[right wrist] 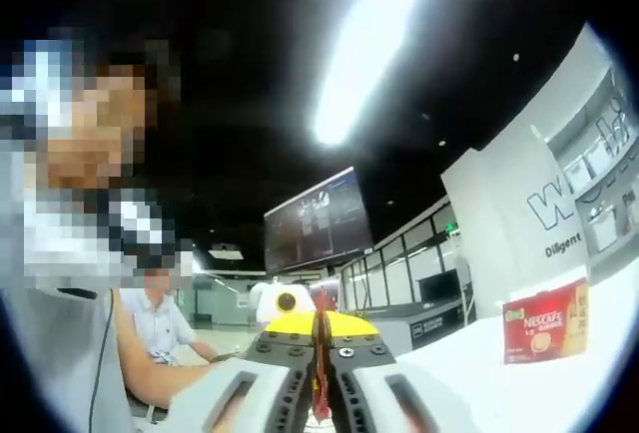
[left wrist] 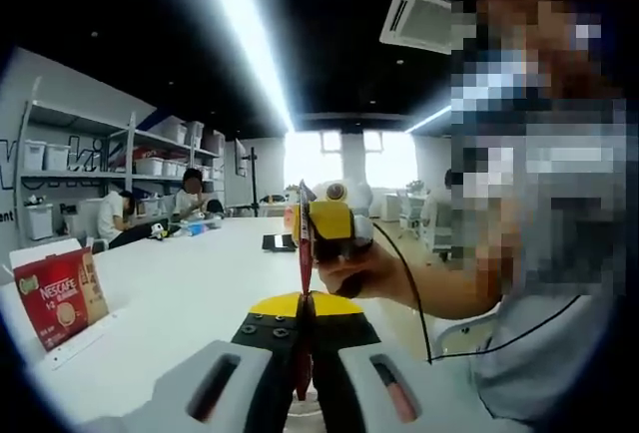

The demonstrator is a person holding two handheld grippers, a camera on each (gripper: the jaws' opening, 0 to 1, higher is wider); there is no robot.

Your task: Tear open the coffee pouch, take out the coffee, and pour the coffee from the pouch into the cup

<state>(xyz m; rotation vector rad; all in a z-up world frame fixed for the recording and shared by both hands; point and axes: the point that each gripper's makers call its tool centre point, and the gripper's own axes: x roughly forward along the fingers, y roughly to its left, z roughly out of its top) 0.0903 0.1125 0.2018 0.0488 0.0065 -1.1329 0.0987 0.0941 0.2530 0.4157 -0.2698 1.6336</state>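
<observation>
Red Nescafé box (left wrist: 62, 299) stands at white table (left wrist: 190, 293) edge. Both grippers (left wrist: 305, 353) (right wrist: 320, 373) pinch thin red coffee pouch (left wrist: 305, 243); shelving (left wrist: 110, 164) behind.

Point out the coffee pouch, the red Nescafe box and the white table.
coffee pouch (left wrist: 305, 243), left gripper view, its thin red edge above the jaws.
red Nescafe box (right wrist: 544, 325), right gripper view, front face.
white table (left wrist: 190, 288), left gripper view, bare top.
</observation>
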